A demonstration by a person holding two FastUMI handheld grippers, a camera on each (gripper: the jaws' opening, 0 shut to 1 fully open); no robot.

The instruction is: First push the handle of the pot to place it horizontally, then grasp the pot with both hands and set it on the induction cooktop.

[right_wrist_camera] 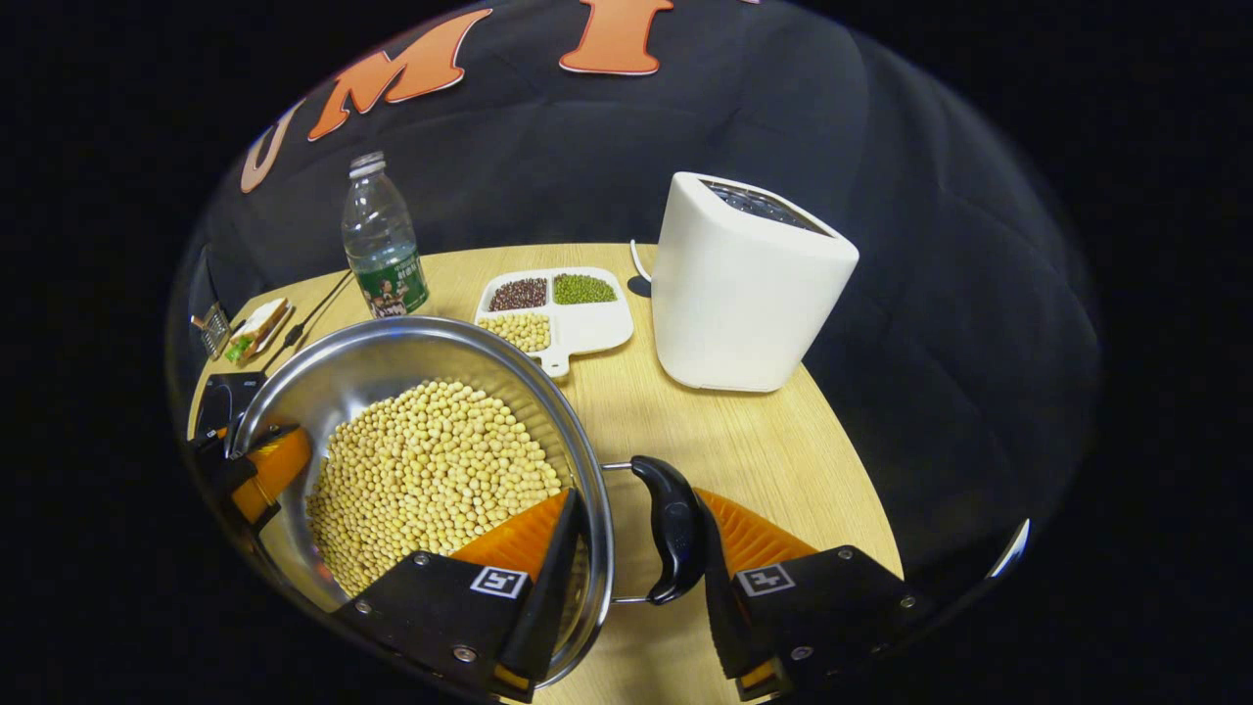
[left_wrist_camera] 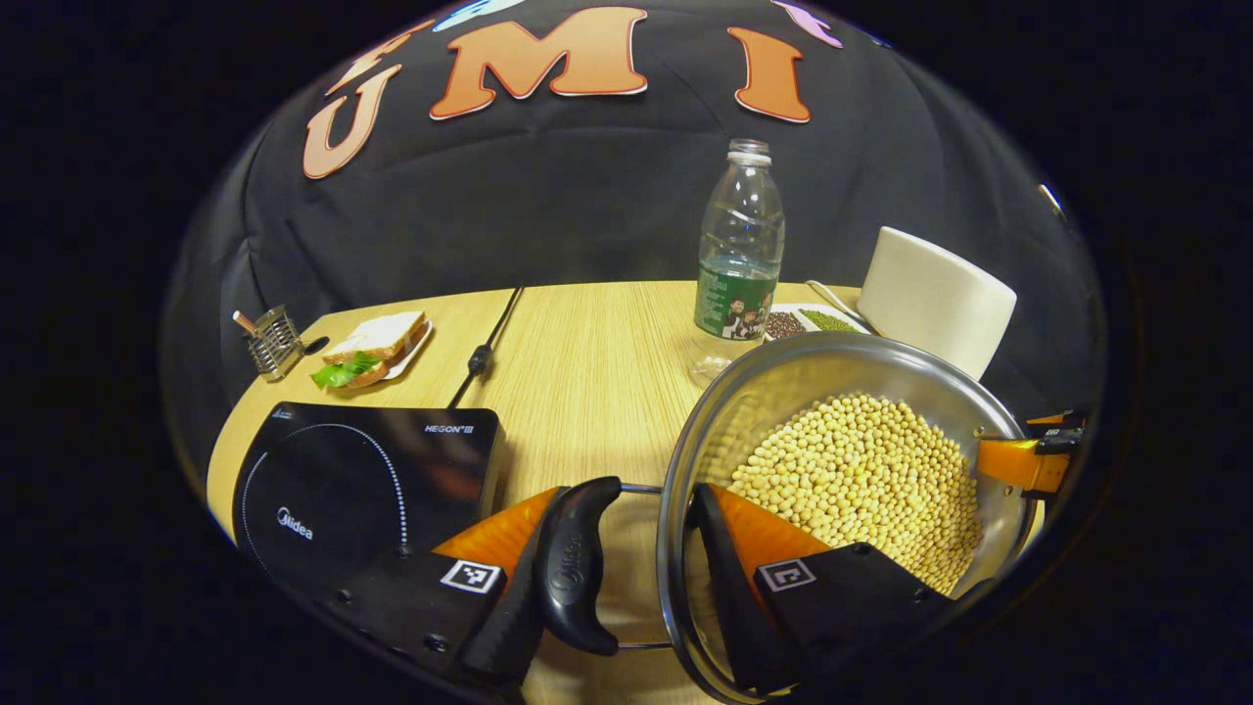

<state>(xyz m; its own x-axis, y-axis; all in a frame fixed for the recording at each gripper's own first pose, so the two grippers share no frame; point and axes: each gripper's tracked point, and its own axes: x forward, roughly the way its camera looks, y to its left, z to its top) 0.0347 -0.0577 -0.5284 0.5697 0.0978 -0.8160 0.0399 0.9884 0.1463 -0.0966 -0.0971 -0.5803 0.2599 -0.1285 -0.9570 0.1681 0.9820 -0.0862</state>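
A steel pot (left_wrist_camera: 773, 392) full of soybeans (left_wrist_camera: 861, 470) sits at the near right of the left gripper view. Its black side handle (left_wrist_camera: 578, 568) juts out level. My left gripper (left_wrist_camera: 631, 499) is shut across this side, with one finger pressing the handle's outer face and the other against the wall inside the pot. On the opposite side my right gripper (right_wrist_camera: 636, 504) grips the same way, one finger inside the pot (right_wrist_camera: 411, 352) and one on the other black handle (right_wrist_camera: 673, 529). The black induction cooktop (left_wrist_camera: 362, 480) lies left of the pot.
A water bottle (left_wrist_camera: 739, 255) stands behind the pot, beside a divided tray of beans (right_wrist_camera: 558, 304) and a tall white appliance (right_wrist_camera: 744, 284). At the far left are a sandwich plate (left_wrist_camera: 377, 348), a wire holder (left_wrist_camera: 274, 343) and the cooktop's cable (left_wrist_camera: 485, 348).
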